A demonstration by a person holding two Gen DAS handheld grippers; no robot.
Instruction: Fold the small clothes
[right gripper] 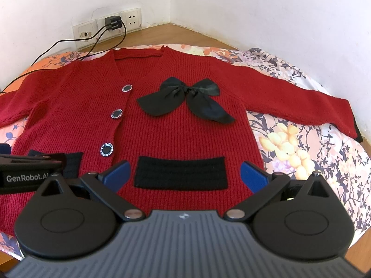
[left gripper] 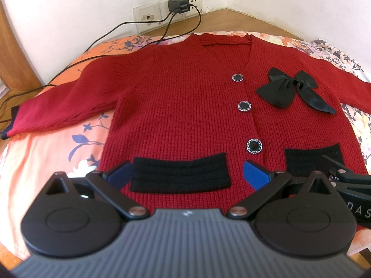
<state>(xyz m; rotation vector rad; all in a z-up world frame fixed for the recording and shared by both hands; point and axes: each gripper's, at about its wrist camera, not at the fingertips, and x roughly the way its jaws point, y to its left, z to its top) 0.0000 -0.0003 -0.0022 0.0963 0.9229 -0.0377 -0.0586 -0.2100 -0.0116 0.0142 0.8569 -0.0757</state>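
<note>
**Inspector:** One garment on the surface: a red knit cardigan (left gripper: 185, 106), laid flat and face up on the floral bedsheet (left gripper: 46, 162), buttoned, both sleeves spread outward; no fold made yet, so I judge the task to be at its opening step.

**Clerk:** And the tools?

**Inspector:** Left gripper (left gripper: 187, 176) hovers at the hem with its jaws apart, straddling the left black pocket (left gripper: 180, 173) and holding nothing; right gripper (right gripper: 185, 173) likewise spread and empty over the other pocket (right gripper: 182, 172); each shows at the edge of the other's view, so they sit close side by side.

**Clerk:** Next move?

**Inspector:** Probably a sleeve brought across the body; that calls for a pinch at a cuff or shoulder seam, both well away from the present position.

**Clerk:** Room?

**Inspector:** Left sleeve (left gripper: 65, 92) ends near the sheet's edge beside a charger cable (left gripper: 97, 39); right sleeve (right gripper: 301, 99) reaches toward the wall; the satin bow (right gripper: 185, 97) may bunch under a fold.
</note>
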